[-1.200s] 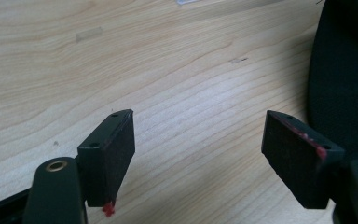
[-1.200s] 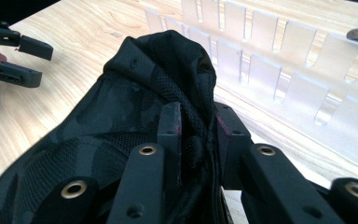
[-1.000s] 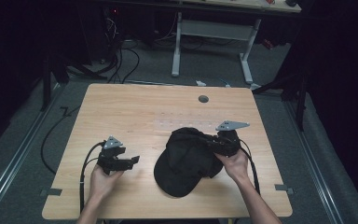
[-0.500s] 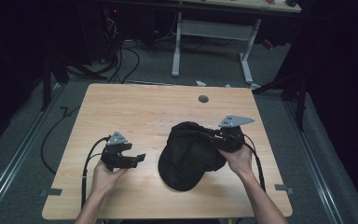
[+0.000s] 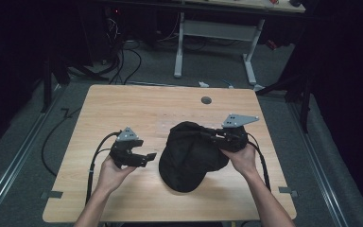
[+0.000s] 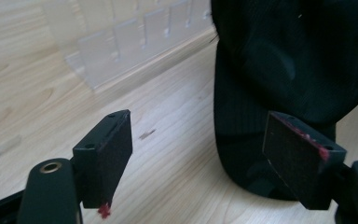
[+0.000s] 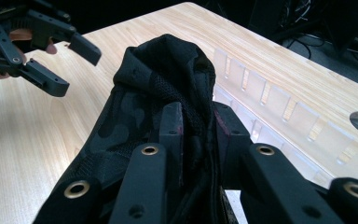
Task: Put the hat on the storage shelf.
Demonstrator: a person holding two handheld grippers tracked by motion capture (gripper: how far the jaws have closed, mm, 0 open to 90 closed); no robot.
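A black cap [image 5: 189, 156] lies in the middle of the wooden table [image 5: 123, 104], brim toward the person. My right gripper [image 5: 216, 137] is shut on bunched fabric at the cap's back right edge; in the right gripper view the cap [image 7: 168, 88] is pinched between the jaws of the right gripper [image 7: 196, 135]. My left gripper [image 5: 147, 158] is open just left of the cap, not touching it. In the left gripper view the left gripper [image 6: 200, 154] has table between its jaws, and the cap [image 6: 279, 70] sits ahead to the right, by the right pad [image 6: 298, 158].
A clear plastic strip with slots [image 7: 270, 102] lies flat on the table beyond the cap, also the clear strip [image 6: 121, 42]. A round cable hole [image 5: 206, 100] sits near the far edge. Cables trail from both grippers. Table legs and wires stand on the floor behind.
My left gripper has moved right, closer to the cap. The right gripper keeps its hold and has drawn the cap's back slightly up and away.
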